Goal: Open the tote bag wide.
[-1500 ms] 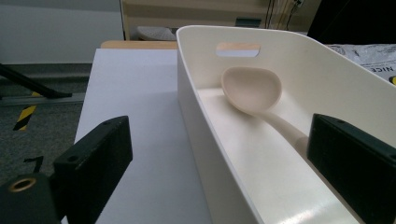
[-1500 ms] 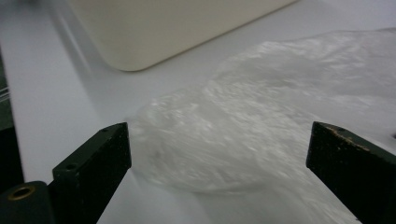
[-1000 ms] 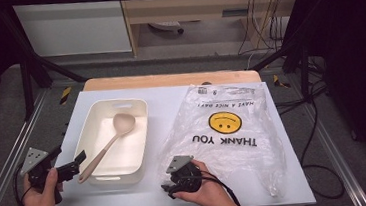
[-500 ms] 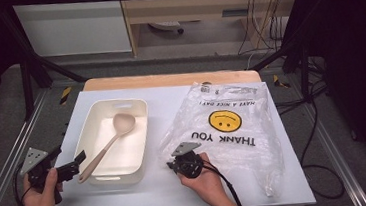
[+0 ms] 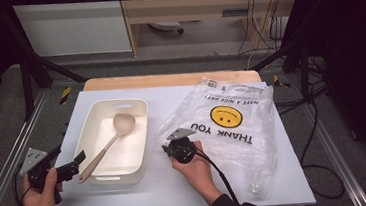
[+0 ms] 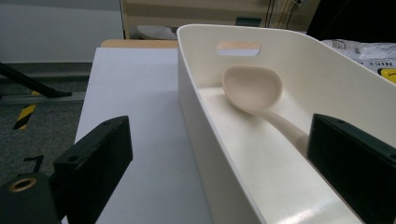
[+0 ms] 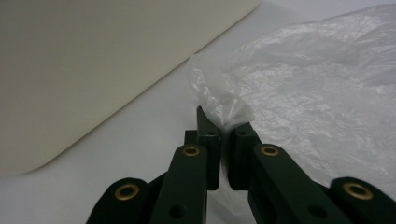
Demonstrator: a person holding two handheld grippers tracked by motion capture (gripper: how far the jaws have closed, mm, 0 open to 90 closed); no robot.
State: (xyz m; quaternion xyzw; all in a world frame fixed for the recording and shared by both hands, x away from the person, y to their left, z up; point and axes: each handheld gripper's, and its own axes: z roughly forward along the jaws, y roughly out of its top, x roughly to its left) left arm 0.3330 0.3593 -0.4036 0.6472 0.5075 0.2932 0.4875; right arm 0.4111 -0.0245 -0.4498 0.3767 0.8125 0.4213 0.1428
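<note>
We had the right gripper (image 7: pixel 219 122) with its black jaws just closing, pinched tight on a crinkly corner of the thin clear plastic bag (image 7: pixel 322 93), which lay flat on the smooth white table (image 5: pixel 179 193) right beside the cream tub (image 5: pixel 119 138). Our left gripper (image 6: pixel 219 168) sat wide open, holding nothing, straddling the tub's rounded wall, with the long-handled matte beige spoon (image 6: pixel 254 88) resting inside.

The left tool (image 5: pixel 73 165), at the lower left, has its jaws spread wide; the right tool (image 5: pixel 167 148), mid-frame, has just clamped together.
</note>
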